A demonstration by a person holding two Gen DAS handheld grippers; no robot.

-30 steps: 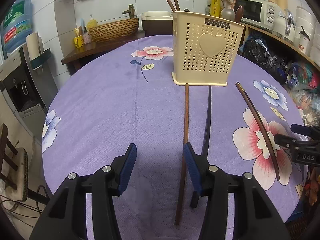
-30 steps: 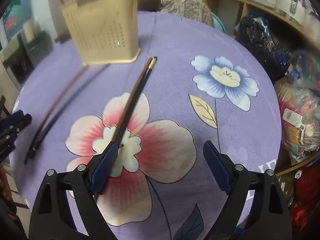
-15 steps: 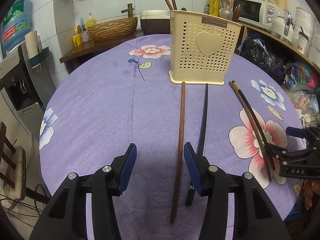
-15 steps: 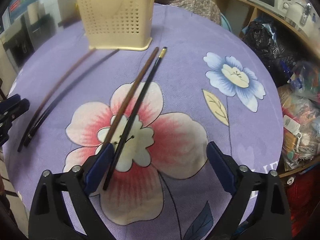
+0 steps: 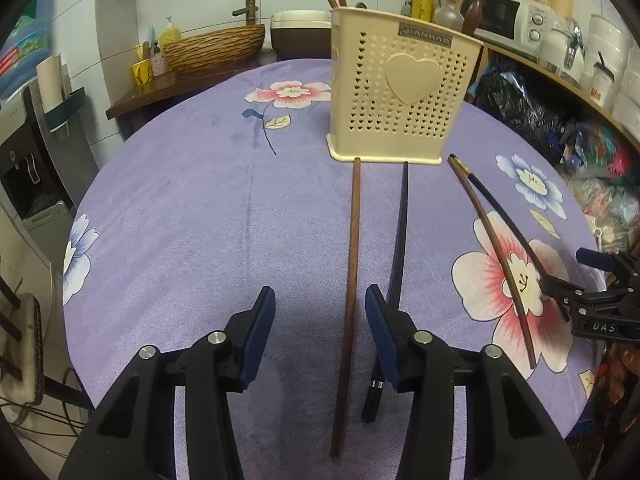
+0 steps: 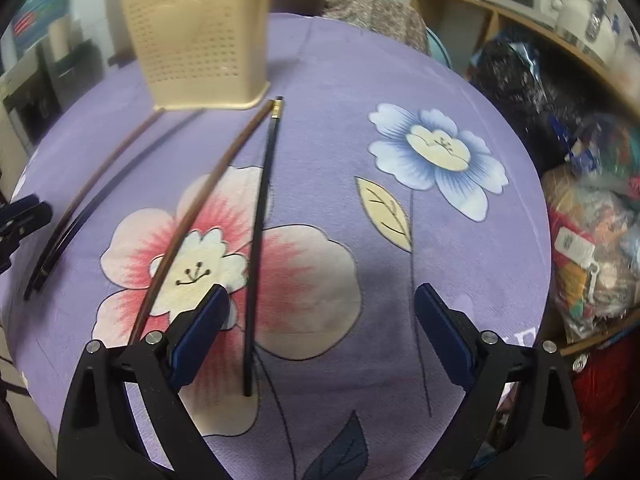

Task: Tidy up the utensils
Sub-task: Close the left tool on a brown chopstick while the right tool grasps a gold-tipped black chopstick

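On the round table under a purple flower-printed cloth point(image 5: 192, 216), the left gripper point(image 5: 320, 312) sits low with its blue-padded jaws spread apart and nothing clasped. A long reddish-brown wooden chopstick point(image 5: 352, 264) lies flat on the cloth and runs through the gap between those jaws, nearer the right pad than the left, touching neither as far as can be seen; its far tip reaches the base of the cream perforated plastic utensil holder with a raised heart point(image 5: 400, 92). Just right of it a long black chopstick point(image 5: 401, 232) lies almost parallel, passing outside and behind the right jaw, its far end also at the holder's base. The holder stands upright and already has brown sticks rising from its top.

Further right, on the pink flower print, the right gripper point(image 6: 320, 316) is likewise wide open and empty. A second brown wooden chopstick point(image 6: 200, 216) lies just outside its left jaw, passing behind that pad. A black chopstick with a gold band at its far tip point(image 6: 260, 232) lies between the jaws, close to the left pad and well clear of the right one. The far ends of these two nearly meet near the holder's corner.
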